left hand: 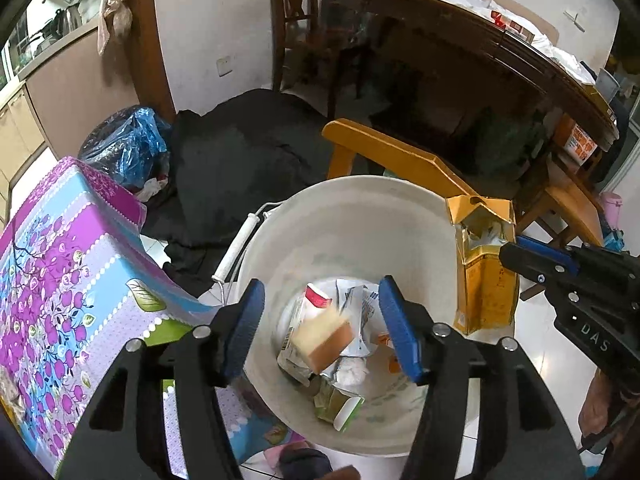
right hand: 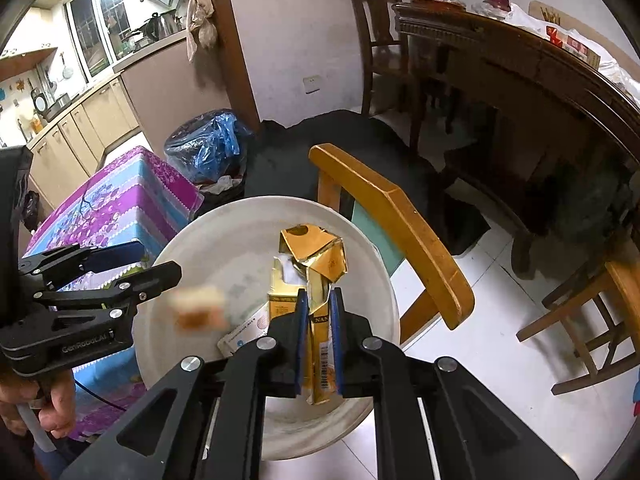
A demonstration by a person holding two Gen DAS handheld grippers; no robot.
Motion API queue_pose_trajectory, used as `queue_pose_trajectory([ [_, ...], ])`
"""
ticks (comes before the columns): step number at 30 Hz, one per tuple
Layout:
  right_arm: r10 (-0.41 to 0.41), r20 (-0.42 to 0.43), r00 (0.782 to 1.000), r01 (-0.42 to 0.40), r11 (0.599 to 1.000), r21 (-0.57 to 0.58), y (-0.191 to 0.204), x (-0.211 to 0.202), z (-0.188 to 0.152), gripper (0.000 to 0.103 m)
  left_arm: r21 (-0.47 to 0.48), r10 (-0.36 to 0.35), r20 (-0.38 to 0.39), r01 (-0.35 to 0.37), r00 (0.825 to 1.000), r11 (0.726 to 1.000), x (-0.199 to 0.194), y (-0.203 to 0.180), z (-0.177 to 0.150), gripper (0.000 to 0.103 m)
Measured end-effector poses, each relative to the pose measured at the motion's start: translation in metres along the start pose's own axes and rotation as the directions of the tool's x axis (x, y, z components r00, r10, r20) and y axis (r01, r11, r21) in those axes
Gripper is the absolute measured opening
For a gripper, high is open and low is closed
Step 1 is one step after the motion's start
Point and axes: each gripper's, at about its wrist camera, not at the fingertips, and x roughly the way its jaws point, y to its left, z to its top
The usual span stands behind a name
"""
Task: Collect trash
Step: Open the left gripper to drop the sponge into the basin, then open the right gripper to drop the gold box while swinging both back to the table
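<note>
Your left tongs (left hand: 320,328) stand released over the white bucket (left hand: 400,208), their blue pads (left hand: 244,328) wide apart with nothing between them. A small orange-and-cream box (left hand: 324,340) shows blurred in the gap below the pads, clear of both, above the litter at the bucket's bottom; from the right wrist view the same box (right hand: 198,308) appears as a smear just off the left tongs' tips (right hand: 160,276). The bottom of the bucket holds crumpled wrappers (left hand: 360,320), a green-and-white carton (left hand: 340,408) and a wad of white paper (left hand: 352,372). Your right tongs (right hand: 319,340) are clenched on a torn gold carton (right hand: 316,264) — the pads (right hand: 301,336) press its lower part flat, and its ripped top flaps stand open above them. The carton hangs over the bucket's right rim (right hand: 384,264); in the left wrist view it (left hand: 486,264) sits at the rim's outer edge, held upright by the right tongs (left hand: 516,258). Around the bucket: a floral-clothed surface (left hand: 60,280) on the left, a yellow wooden chair (right hand: 400,220) touching or just behind the far rim — which one I cannot tell — a blue-bagged bin (right hand: 208,144) beyond, and a dark cloth (left hand: 248,148) on the floor. The bucket's wire handle with its white grip (left hand: 236,244) lies down against the left side.
</note>
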Motion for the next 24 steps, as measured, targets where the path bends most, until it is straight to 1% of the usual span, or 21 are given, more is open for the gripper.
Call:
queue_pose_trajectory([
  [6,-0.001,0.015,1.000,0.001,1.000,0.008,-0.001,-0.001,-0.001,0.020,0.001,0.004,0.006,-0.004,1.000,1.000,-0.002,0.000,-0.001,0.059],
  [12,0.002,0.040,0.999,-0.002,1.000,0.000,0.000,-0.012,-0.002,0.020,0.008,0.007,0.021,-0.007,1.000,1.000,-0.010,0.001,-0.002,0.059],
  [15,0.007,0.091,0.996,-0.005,1.000,-0.020,0.008,-0.031,-0.005,0.020,0.008,0.013,0.042,-0.014,0.999,1.000,-0.023,0.005,-0.007,0.059],
  [17,0.026,0.157,0.987,-0.020,0.999,-0.041,0.019,-0.053,-0.008,0.024,0.011,0.020,0.068,-0.021,0.997,1.000,-0.036,0.009,-0.011,0.059],
  [19,0.065,0.223,0.973,-0.052,0.997,-0.063,0.031,-0.076,-0.012,0.037,0.013,0.029,0.109,-0.030,0.994,0.999,-0.057,0.016,-0.020,0.059],
  [20,0.079,0.248,0.965,-0.062,0.995,-0.074,0.037,-0.086,-0.013,0.039,0.011,0.032,0.130,-0.034,0.991,0.999,-0.069,0.022,-0.027,0.059],
  [21,0.097,0.280,0.955,-0.074,0.993,-0.091,0.045,-0.097,-0.017,0.045,0.009,0.036,0.141,-0.038,0.989,0.999,-0.077,0.028,-0.031,0.059],
  [22,0.121,0.311,0.943,-0.091,0.990,-0.108,0.054,-0.108,-0.020,0.054,0.001,0.047,0.157,-0.048,0.986,0.999,-0.088,0.036,-0.037,0.059],
  [24,0.172,0.362,0.916,-0.128,0.981,-0.143,0.072,-0.126,-0.027,0.065,-0.026,0.062,0.189,-0.059,0.980,0.998,-0.110,0.054,-0.048,0.059],
])
